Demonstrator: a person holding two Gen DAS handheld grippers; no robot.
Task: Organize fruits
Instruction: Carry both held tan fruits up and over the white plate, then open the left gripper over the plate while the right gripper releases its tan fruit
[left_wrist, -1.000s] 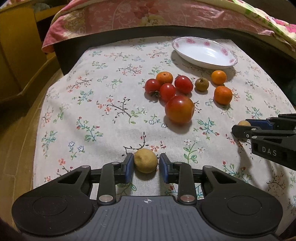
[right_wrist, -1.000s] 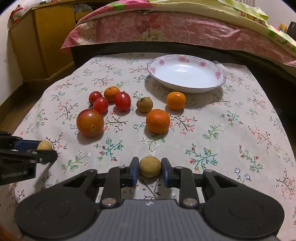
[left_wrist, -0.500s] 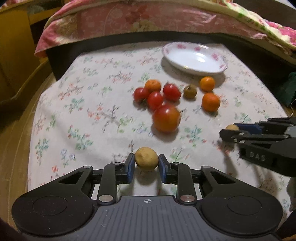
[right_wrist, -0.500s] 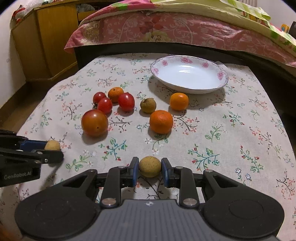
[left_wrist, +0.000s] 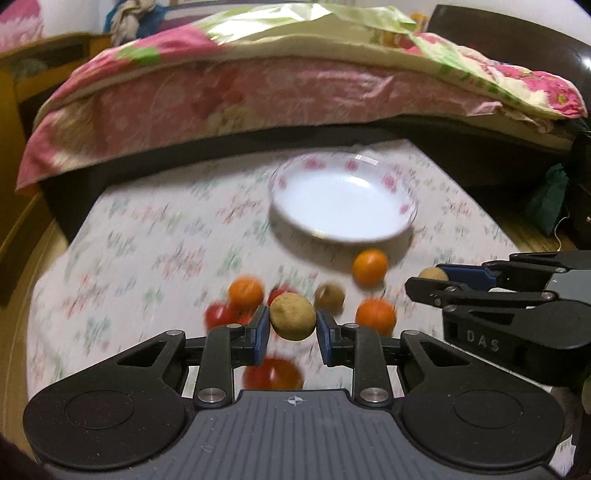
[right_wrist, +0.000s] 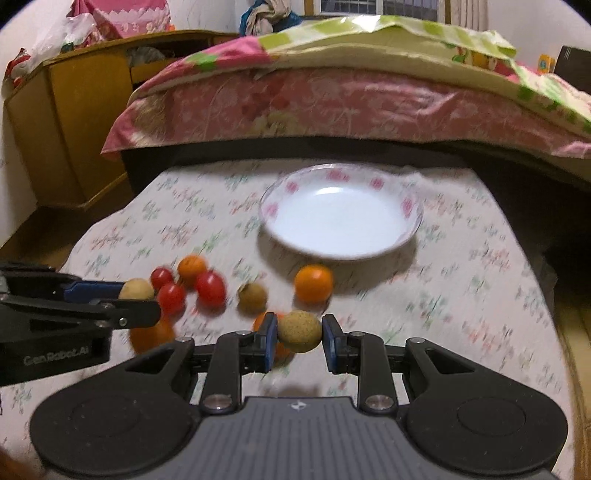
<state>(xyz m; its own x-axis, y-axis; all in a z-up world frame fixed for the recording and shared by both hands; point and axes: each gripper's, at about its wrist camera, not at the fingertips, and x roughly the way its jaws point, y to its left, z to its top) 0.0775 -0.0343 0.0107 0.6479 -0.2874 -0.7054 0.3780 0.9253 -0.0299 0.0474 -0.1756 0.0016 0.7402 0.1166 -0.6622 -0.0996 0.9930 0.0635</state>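
Gripping one tan fruit (left_wrist: 292, 320) each, both hand-held grippers face the plate (left_wrist: 343, 199).

A bed (right_wrist: 332, 107) with floral bedding (right_wrist: 388, 48) stands beside a wooden cabinet (right_wrist: 74, 122).

"DAS" on right claw (left_wrist: 432, 282), "GenRobot.AI" (left claw (right_wrist: 138, 295))

The white plate (right_wrist: 412, 206) sits open, its bowl bare. Between it and the two grippers lies a scatter of tomatoes (right_wrist: 209, 287) and oranges (right_wrist: 313, 283), blocking a low path across the tabletop (right_wrist: 480, 295). The cloth to the right lies free. The bed (right_wrist: 332, 99) walls off the far edge.
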